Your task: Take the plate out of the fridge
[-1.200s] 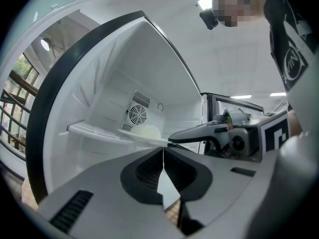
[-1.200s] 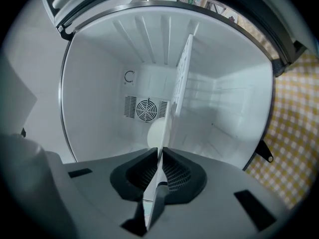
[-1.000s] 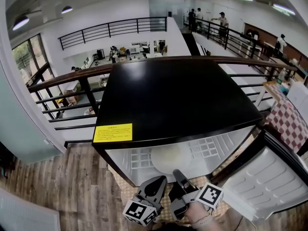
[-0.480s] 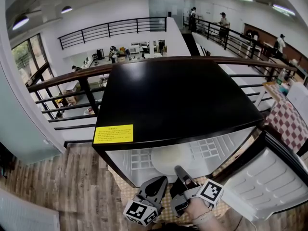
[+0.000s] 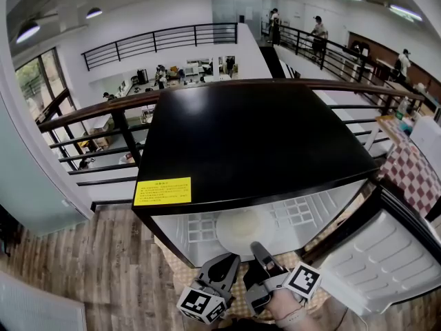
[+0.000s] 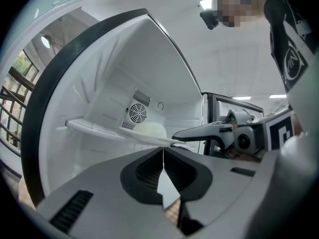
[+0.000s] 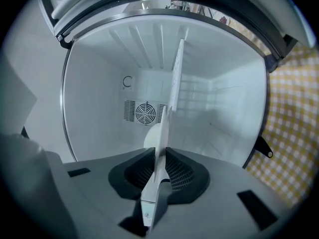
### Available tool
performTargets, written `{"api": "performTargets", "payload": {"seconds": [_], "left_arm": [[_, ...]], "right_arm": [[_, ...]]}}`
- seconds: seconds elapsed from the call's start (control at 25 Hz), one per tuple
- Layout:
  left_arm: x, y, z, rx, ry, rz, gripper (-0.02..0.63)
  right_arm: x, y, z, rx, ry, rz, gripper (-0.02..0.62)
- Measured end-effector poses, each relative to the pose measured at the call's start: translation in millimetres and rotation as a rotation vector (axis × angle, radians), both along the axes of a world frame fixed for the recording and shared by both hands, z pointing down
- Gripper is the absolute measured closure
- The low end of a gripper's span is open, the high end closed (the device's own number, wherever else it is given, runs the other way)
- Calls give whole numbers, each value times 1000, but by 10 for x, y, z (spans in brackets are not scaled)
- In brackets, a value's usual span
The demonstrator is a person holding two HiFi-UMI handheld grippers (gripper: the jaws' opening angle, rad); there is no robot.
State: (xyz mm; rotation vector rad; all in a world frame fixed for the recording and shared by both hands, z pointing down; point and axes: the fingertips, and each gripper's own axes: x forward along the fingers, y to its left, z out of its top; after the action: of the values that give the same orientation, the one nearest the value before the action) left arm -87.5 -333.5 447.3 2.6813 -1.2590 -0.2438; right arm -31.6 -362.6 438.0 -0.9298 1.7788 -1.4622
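A cream plate (image 5: 242, 227) lies on the white shelf (image 5: 303, 212) inside the open black fridge (image 5: 248, 136). My right gripper (image 5: 257, 249) reaches to the plate's near rim and is shut on it. In the right gripper view, turned on its side, the plate (image 7: 151, 135) runs edge-on between the jaws of that gripper (image 7: 160, 152). My left gripper (image 5: 226, 262) hangs just left of it, outside the fridge, shut and empty. The left gripper view shows its jaws (image 6: 163, 151) meeting, with the plate (image 6: 149, 130) and the right gripper (image 6: 182, 136) beyond.
The fridge door (image 5: 379, 261) stands open at the right. A fan grille (image 7: 145, 112) sits on the back wall. A yellow checked mat (image 5: 178, 276) lies under the fridge front. A dark railing (image 5: 103, 116) runs behind the fridge, and a red checked cloth (image 5: 413, 174) lies at the right.
My right gripper has shifted slightly at the plate's near rim. The left gripper has stayed in place.
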Motion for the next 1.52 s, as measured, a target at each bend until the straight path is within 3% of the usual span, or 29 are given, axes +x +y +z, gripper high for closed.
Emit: {"api": "performTargets", "payload": {"seconds": [0.36,0.92,1.2,1.52], "left_arm": [[5,17,-4,1,0,10,594],[-28,23,42,-13,-7,4,594],[-56,10,41,-9,-3,-4,594],[-63,15,66,-20,-2,-5,594]], "right_arm": [[-68,-67,-8,14,42,3,492],[-56,-18,23,-30,-21,47,531],[-39,-76,32,-1,3,45,529],[-52,-105,44,7,-69,55,532]]}}
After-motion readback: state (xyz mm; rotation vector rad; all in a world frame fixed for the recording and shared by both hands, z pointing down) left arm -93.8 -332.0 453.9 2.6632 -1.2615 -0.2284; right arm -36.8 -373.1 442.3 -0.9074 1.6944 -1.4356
